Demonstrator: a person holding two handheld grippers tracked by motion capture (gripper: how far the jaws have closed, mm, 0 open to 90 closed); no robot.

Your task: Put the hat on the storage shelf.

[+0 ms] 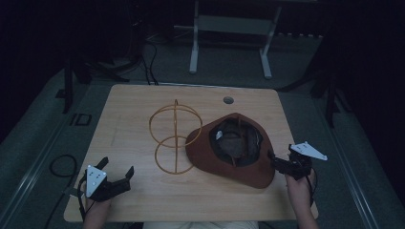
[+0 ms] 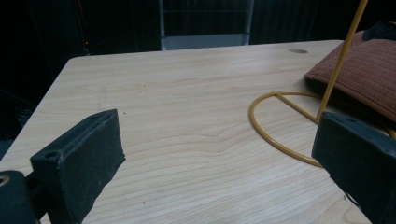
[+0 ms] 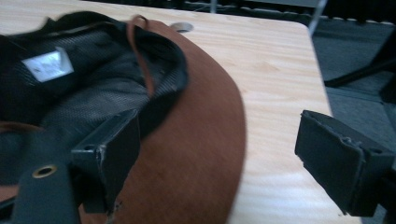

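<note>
The brown hat [image 1: 234, 152] lies crown-down on the counter [image 1: 133, 200], brim touching the yellow wire hat stand [image 1: 174, 138]. It appears light, soft and floppy. Grip the stiffer brim edge. The right gripper [image 1: 279, 163] is wide at the brim; the left gripper [image 1: 116, 171] is wide, empty.

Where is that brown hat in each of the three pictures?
High view: the brown hat lies upside down, right of centre on the table, beside the yellow wire stand.
Left gripper view: its brim is at the right edge, behind the stand's base ring.
Right gripper view: the hat takes up the left and centre, at the right gripper.
Shared landmark: the round hole in the tabletop.
</note>
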